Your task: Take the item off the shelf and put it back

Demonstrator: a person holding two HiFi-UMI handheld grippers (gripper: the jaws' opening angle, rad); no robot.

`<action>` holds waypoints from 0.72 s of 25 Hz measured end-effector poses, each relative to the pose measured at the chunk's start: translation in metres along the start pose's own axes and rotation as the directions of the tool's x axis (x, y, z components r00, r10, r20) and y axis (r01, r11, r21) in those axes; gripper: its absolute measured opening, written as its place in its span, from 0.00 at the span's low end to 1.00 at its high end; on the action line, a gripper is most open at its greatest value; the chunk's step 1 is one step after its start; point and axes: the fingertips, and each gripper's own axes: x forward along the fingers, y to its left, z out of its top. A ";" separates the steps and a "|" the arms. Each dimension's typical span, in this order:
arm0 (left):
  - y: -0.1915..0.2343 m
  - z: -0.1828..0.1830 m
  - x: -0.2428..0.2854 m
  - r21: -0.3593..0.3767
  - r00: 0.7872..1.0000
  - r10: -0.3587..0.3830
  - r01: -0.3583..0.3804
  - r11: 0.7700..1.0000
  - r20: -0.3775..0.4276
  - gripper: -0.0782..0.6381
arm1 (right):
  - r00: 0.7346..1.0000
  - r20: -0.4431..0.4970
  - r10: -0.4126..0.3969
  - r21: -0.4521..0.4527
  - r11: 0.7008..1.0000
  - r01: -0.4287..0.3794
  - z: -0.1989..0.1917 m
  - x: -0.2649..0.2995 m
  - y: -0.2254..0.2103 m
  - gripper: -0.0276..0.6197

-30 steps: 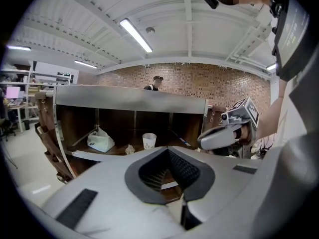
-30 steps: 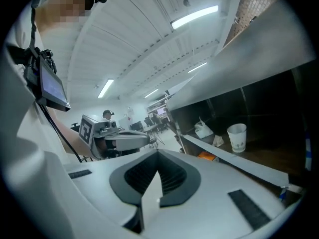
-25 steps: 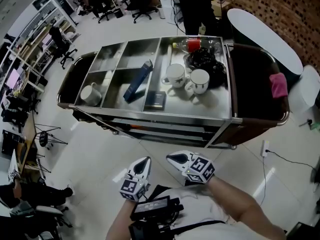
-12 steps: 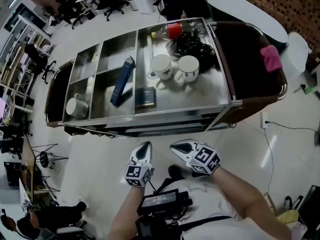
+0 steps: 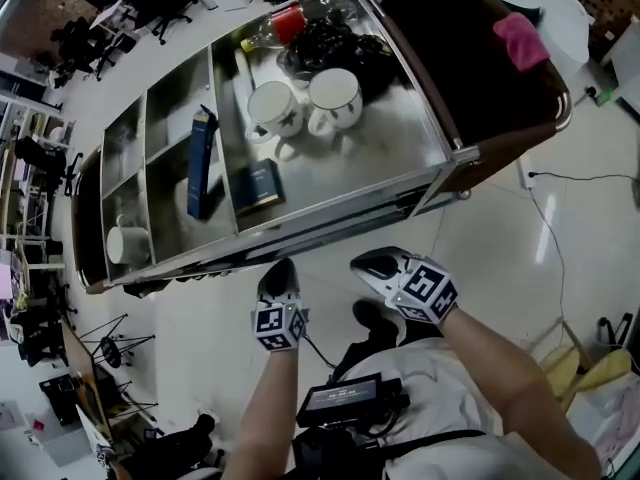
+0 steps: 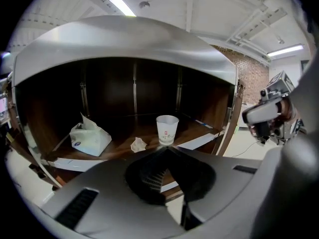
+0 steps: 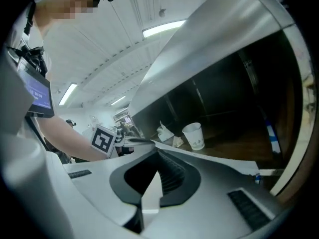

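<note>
Before the lower shelf (image 6: 115,134) (front edge hidden), left claw (image 6: 167,149) and right claw (image 7: 155,146) closed, empty.

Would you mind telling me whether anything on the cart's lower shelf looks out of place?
A crumpled tissue lies loose on the shelf, just left of the upright paper cup; it looks like litter. Nothing looks spilled.
</note>
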 end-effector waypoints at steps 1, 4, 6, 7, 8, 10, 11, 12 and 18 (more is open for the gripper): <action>0.008 -0.001 0.005 -0.001 1.000 0.016 -0.016 1.000 0.000 0.13 | 1.000 0.004 -0.011 0.016 1.000 0.010 -0.004 -0.001 -0.001 0.05; 0.022 -0.002 0.019 -0.003 0.999 0.044 -0.044 0.999 0.008 0.14 | 0.999 0.002 -0.038 0.062 0.997 0.037 -0.022 -0.006 -0.001 0.05; 0.028 -0.002 0.028 -0.003 0.998 0.057 -0.057 0.998 0.013 0.15 | 0.999 -0.011 -0.048 0.081 0.996 0.049 -0.034 -0.008 -0.001 0.05; 0.031 -0.002 0.033 -0.003 0.998 0.063 -0.063 0.998 0.017 0.16 | 0.999 -0.018 -0.050 0.087 0.995 0.052 -0.040 -0.008 -0.002 0.05; 0.036 -0.003 0.038 -0.003 0.997 0.070 -0.070 0.998 0.024 0.17 | 0.998 -0.025 -0.051 0.090 0.995 0.053 -0.045 -0.007 -0.002 0.05; 0.044 -0.004 0.050 -0.010 0.996 0.079 -0.078 0.997 0.037 0.18 | 0.998 -0.032 -0.049 0.091 0.994 0.052 -0.052 -0.004 -0.003 0.05; 0.048 -0.005 0.056 -0.013 0.996 0.082 -0.081 0.997 0.040 0.19 | 0.998 -0.032 -0.047 0.092 0.995 0.049 -0.054 -0.001 -0.003 0.05; 0.053 -0.006 0.061 -0.013 0.995 0.086 -0.086 0.996 0.041 0.21 | 0.999 -0.029 -0.043 0.094 0.995 0.046 -0.056 0.001 -0.001 0.05; 0.076 -0.010 0.091 0.007 0.990 0.141 -0.142 0.990 0.006 0.33 | 0.999 -0.040 -0.030 0.105 0.994 0.034 -0.069 0.002 0.013 0.05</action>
